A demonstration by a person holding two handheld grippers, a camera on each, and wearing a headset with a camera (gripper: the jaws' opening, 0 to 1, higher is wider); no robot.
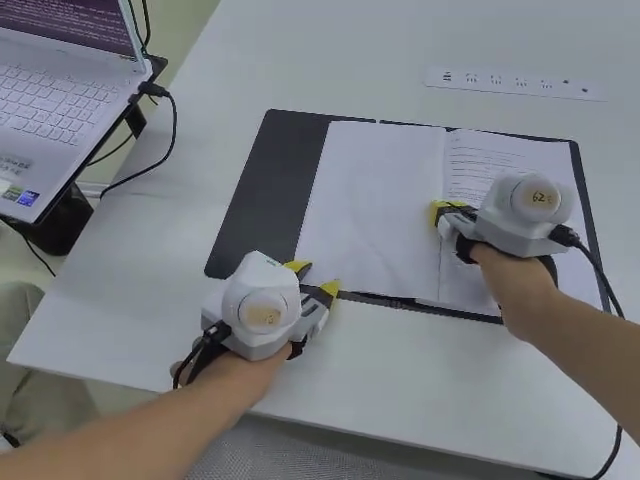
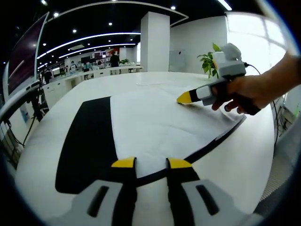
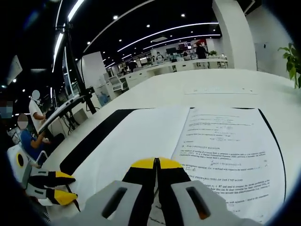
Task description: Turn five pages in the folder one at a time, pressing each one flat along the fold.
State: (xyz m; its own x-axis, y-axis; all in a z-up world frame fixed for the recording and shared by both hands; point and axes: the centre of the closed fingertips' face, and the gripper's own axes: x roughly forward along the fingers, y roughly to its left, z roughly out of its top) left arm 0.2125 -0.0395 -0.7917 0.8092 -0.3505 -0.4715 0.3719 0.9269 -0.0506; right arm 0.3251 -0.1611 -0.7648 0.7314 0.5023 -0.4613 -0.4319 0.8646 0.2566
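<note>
Two grippers: both work at the near half of the folder (image 1: 265, 190), one at its near edge and one at its fold.
Folder: lies open and flat on the white table (image 1: 300, 60). Its black inner cover is bare on the left side, and paper covers the middle and right.
Blank page (image 1: 375, 210): lies flat just left of the folder's fold, overlapping part of the black cover.
Printed page (image 1: 490, 165): lies flat right of the folder's fold and carries lines of small text.
Left gripper (image 1: 313, 278): sits at the folder's near edge, close to the near left corner of the blank page. Its yellow-tipped jaws stand apart with a clear gap and nothing between them. Whether the tips touch the folder cannot be told.
Right gripper (image 1: 443, 213): its tips sit low on the paper at the folder's fold, about halfway along it. The jaws are together, tip meeting tip, with nothing seen between them. Whether they touch the page is not certain.
Laptop (image 1: 60, 90): stands open well apart from the folder, beyond its left side. A black cable (image 1: 160, 130) loops from it across the table.
Power strip (image 1: 515, 83): lies on the table beyond the folder's far edge, apart from it.
Plant (image 2: 209, 59): in the left gripper view it stands far beyond the folder, behind the right gripper.
</note>
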